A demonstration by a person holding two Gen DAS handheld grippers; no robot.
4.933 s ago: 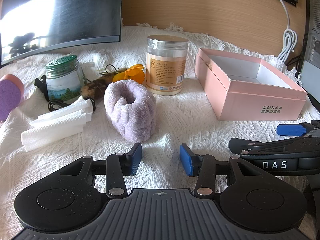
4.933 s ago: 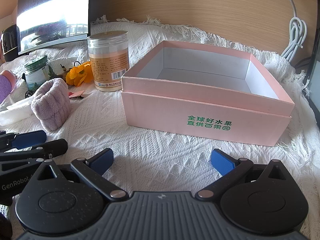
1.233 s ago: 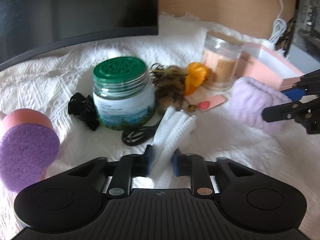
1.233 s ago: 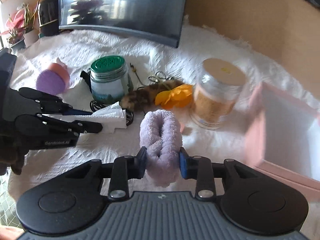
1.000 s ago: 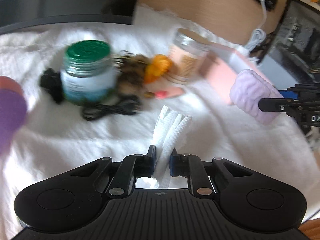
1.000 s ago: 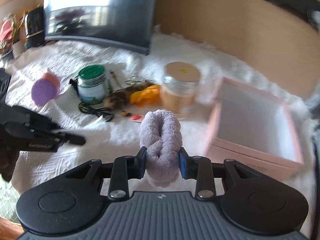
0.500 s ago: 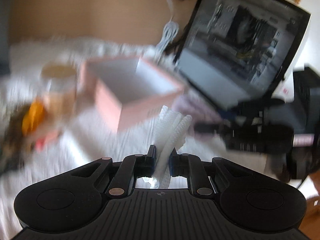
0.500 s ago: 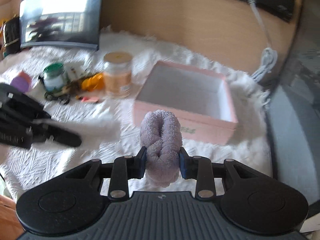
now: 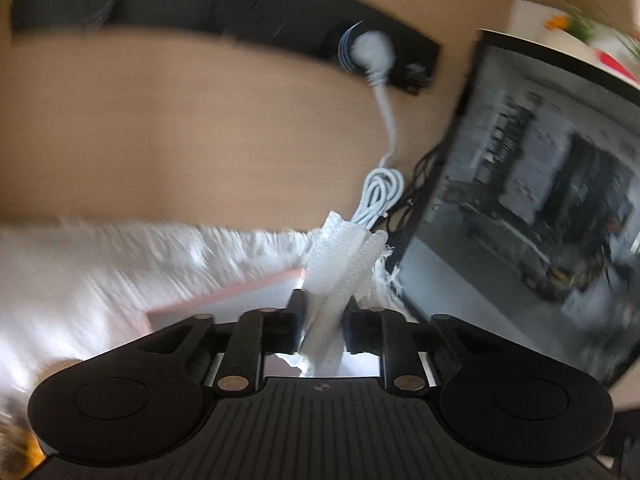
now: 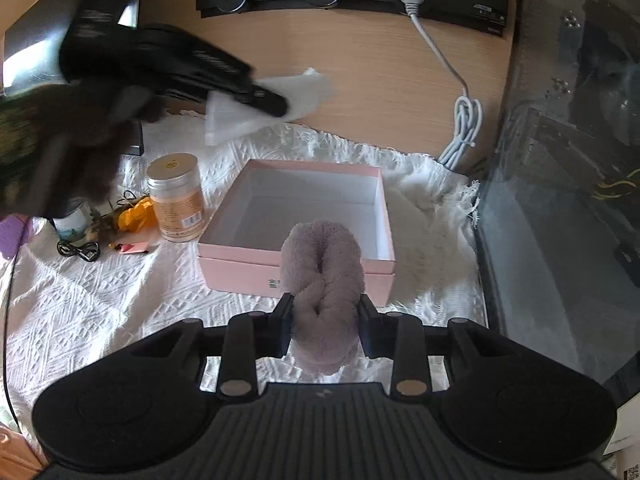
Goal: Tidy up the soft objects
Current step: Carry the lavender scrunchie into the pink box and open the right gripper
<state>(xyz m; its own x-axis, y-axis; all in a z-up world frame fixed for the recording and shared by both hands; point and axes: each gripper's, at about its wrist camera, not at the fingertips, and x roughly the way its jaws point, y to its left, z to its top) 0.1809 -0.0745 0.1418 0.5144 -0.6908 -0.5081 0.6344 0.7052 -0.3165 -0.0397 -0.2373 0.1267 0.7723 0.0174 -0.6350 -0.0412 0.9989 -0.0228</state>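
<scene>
A folded white tissue (image 9: 340,256) stands between the fingers of my left gripper (image 9: 323,320), whose jaws are opening while the tissue still fills the gap. That gripper (image 10: 276,106) hangs high in the air with the tissue (image 10: 280,92), behind and left of the open pink box (image 10: 240,268). The box's pink rim (image 9: 240,292) shows blurred just below the left fingers. My right gripper (image 10: 324,320) is shut on a rolled lilac towel band (image 10: 322,264), held just in front of the box's near wall. The box's inside is white and bare.
Left of the box stand a clear jar with a beige label (image 10: 176,196), an orange flower (image 10: 138,210) and a black cable (image 10: 80,250). A dark screen (image 10: 560,200) walls off the right side. A white power cord (image 10: 460,136) hangs on the wooden wall behind.
My left gripper swung right and up from the clutter to above the box, tissue in it, and its jaws have spread a little. My right gripper carried the lilac band to the box's front.
</scene>
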